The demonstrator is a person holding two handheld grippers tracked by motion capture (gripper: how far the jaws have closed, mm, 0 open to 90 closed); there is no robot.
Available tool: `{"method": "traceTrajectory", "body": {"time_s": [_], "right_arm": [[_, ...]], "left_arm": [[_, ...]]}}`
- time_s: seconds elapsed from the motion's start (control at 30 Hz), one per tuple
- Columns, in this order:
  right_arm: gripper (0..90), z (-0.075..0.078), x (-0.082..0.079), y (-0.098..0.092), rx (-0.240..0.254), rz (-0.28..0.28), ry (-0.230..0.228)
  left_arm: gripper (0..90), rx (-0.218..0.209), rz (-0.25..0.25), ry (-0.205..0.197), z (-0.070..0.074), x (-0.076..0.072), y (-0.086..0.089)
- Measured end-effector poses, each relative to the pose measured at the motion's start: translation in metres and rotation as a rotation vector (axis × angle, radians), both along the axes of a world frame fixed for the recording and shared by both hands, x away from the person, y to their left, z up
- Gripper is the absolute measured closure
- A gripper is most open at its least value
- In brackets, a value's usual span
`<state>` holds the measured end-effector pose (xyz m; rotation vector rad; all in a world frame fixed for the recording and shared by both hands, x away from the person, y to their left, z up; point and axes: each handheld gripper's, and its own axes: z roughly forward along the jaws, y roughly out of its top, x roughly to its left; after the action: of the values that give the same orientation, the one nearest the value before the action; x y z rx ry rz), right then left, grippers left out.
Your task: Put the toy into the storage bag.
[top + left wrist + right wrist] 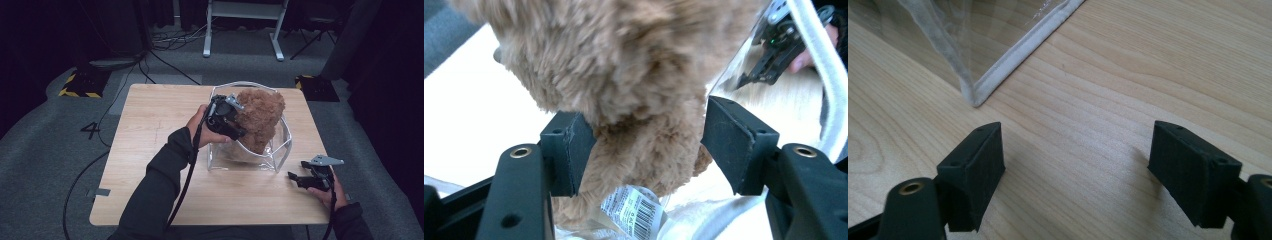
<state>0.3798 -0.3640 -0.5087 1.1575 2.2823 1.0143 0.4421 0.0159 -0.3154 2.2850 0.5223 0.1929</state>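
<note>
A brown plush bear (260, 117) stands half inside a clear bag with white trim (282, 150) at the table's back middle. My left gripper (239, 122) reaches at the bear from the left. In the left gripper view the bear (624, 60) sits between the open jaws of that gripper (649, 145); the left pad (569, 150) touches the fur, while the right pad (736, 145) stands slightly off it. A barcode tag (634, 212) hangs below the bear. My right gripper (294, 177) rests open low over the table's front right, near the bag's corner (1013, 60), with nothing between its jaws (1075, 170).
The wooden table (150, 150) has bare room at its left and front. On the grey floor lie cables (165, 47), two yellow-and-black striped bases (82, 82), and a desk frame's white legs (207, 30) at the back.
</note>
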Motion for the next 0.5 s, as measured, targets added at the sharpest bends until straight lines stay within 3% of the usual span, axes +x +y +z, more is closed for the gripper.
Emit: {"method": "traceTrajectory", "body": {"time_s": [0.5], "right_arm": [[22.1, 0.0, 0.0, 0.0, 0.0, 0.0, 0.0]], "left_arm": [[29.4, -0.047, 0.046, -0.047, 0.014, -0.009, 0.024]]}}
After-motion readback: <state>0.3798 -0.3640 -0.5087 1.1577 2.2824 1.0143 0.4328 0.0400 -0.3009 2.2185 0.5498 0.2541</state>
